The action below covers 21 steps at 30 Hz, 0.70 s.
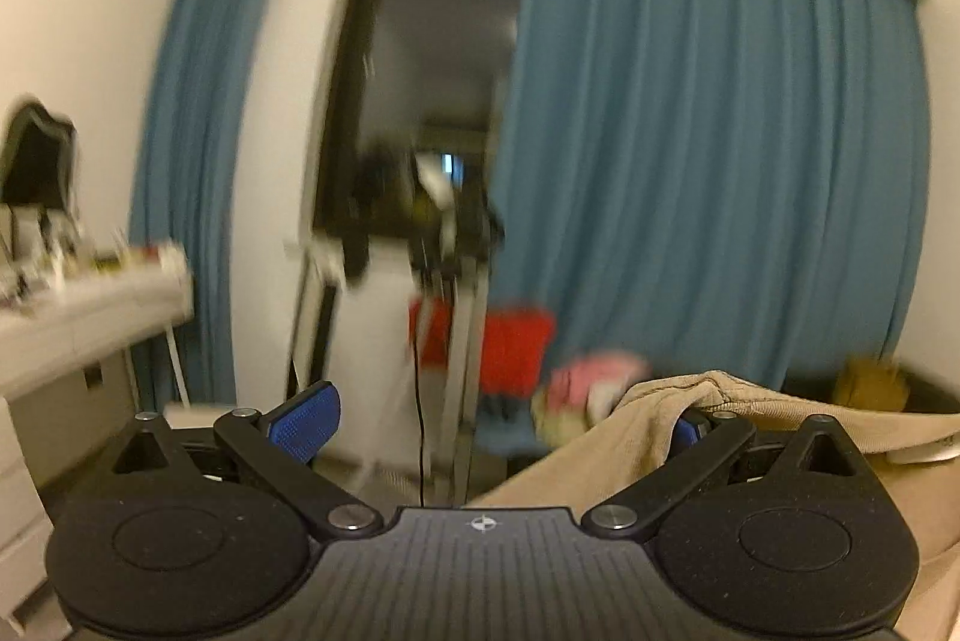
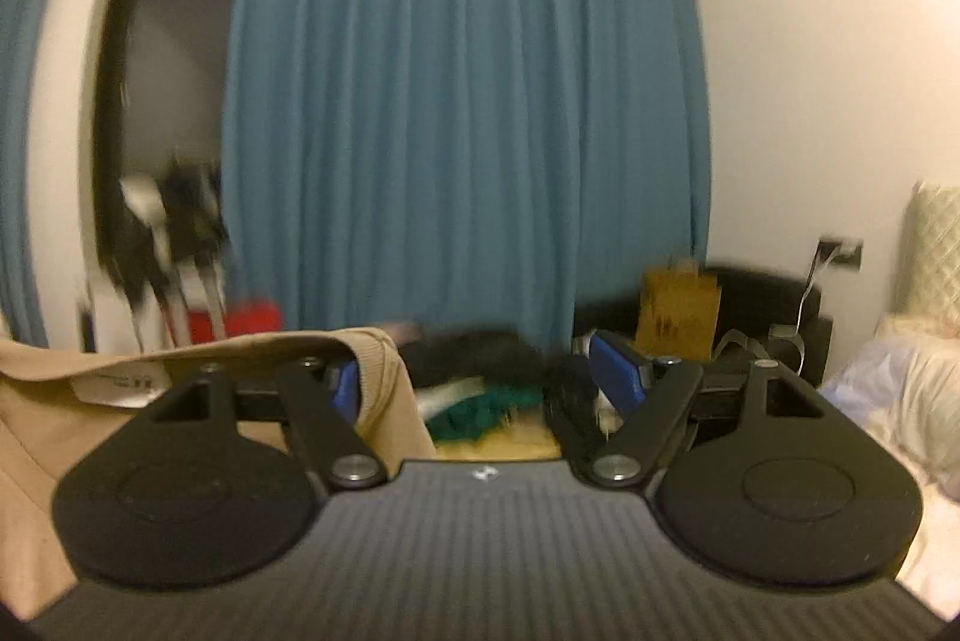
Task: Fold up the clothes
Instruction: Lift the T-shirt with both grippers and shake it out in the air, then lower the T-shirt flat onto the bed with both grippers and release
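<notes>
The blue curtain [image 2: 462,101] filled the background in both blurred views. The tan garment [image 1: 750,413] hung in the air between the two grippers, draped over the right finger of the left gripper [image 1: 498,425] and the left finger of the right gripper [image 2: 486,383]. Both grippers stood wide open, so the cloth only rested on a finger, clamped by neither. To do this step well, each probably needed to close on the garment's edge before spreading it, keeping it taut and level; the white label [image 2: 120,380] suggested the inside faced the right camera.
</notes>
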Motion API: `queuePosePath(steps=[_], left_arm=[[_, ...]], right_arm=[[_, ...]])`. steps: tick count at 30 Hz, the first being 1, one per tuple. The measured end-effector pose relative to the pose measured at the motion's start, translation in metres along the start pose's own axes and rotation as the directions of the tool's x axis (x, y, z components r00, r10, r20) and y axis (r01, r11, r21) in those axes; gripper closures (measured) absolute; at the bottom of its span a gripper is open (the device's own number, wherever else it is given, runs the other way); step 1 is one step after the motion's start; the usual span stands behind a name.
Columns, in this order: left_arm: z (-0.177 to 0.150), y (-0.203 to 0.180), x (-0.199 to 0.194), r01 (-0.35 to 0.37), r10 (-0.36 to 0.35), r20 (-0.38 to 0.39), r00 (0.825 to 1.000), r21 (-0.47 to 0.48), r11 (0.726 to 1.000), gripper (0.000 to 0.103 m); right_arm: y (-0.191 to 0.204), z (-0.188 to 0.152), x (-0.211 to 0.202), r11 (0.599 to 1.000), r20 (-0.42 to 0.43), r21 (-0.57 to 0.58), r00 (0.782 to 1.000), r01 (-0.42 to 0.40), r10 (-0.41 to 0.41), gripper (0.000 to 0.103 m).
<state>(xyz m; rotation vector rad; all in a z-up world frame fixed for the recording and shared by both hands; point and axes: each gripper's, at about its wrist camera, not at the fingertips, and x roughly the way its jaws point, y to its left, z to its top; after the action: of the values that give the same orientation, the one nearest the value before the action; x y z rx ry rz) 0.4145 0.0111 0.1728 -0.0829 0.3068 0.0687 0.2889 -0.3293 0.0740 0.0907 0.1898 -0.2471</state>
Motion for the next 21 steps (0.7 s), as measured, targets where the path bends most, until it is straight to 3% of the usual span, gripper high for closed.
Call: queuePosePath(steps=[3, 5, 8, 10, 12, 14, 17, 18, 19, 20, 21], left_arm=[[-0.060, -0.011, 0.100, 0.003, 0.001, -0.147, 0.989, 0.025, 1.000, 0.000], [-0.104, -0.014, 0.156, 0.020, -0.008, -0.261, 0.965, 0.043, 0.999, 0.002], [-0.155, -0.021, 0.230, 0.048, 0.026, -0.433, 0.901, 0.160, 0.986, 0.005], [-0.182, -0.031, 0.257, 0.110, 0.024, -0.545, 0.838, 0.211, 0.971, 0.005], [-0.202, -0.045, 0.266, 0.170, 0.011, -0.636, 0.772, 0.223, 0.960, 0.004], [-0.210, -0.054, 0.268, 0.224, -0.003, -0.698, 0.716, 0.226, 0.948, 0.002], [-0.205, -0.057, 0.252, 0.278, -0.031, -0.738, 0.674, 0.215, 0.936, 0.000], [-0.204, -0.059, 0.247, 0.295, -0.040, -0.751, 0.660, 0.210, 0.932, 0.000], [-0.202, -0.060, 0.240, 0.313, -0.055, -0.762, 0.645, 0.198, 0.929, 0.000], [-0.199, -0.062, 0.230, 0.325, -0.072, -0.761, 0.644, 0.188, 0.927, 0.000], [-0.195, -0.064, 0.218, 0.328, -0.083, -0.747, 0.660, 0.188, 0.926, 0.000]], right_arm=[[0.004, -0.044, 0.088, 1.000, -0.109, -0.017, 0.994, 0.007, -0.008, 0.028], [0.007, -0.074, 0.147, 1.000, -0.181, -0.028, 0.983, 0.010, -0.015, 0.028], [0.023, -0.122, 0.194, 0.995, -0.339, -0.097, 0.941, -0.020, -0.014, 0.028], [0.032, -0.138, 0.223, 0.986, -0.451, -0.151, 0.893, -0.076, -0.001, 0.028], [0.043, -0.149, 0.244, 0.970, -0.548, -0.188, 0.836, -0.152, 0.025, 0.028], [0.055, -0.155, 0.257, 0.947, -0.651, -0.193, 0.756, -0.257, 0.073, 0.028], [0.064, -0.147, 0.256, 0.936, -0.673, -0.195, 0.734, -0.291, 0.088, 0.027], [0.064, -0.148, 0.261, 0.938, -0.691, -0.150, 0.712, -0.313, 0.127, 0.027], [0.065, -0.148, 0.262, 0.938, -0.719, -0.073, 0.670, -0.340, 0.187, 0.027], [0.065, -0.148, 0.262, 0.938, -0.735, -0.016, 0.640, -0.347, 0.224, 0.027], [0.061, -0.146, 0.257, 0.941, -0.735, 0.012, 0.635, -0.338, 0.238, 0.027]])
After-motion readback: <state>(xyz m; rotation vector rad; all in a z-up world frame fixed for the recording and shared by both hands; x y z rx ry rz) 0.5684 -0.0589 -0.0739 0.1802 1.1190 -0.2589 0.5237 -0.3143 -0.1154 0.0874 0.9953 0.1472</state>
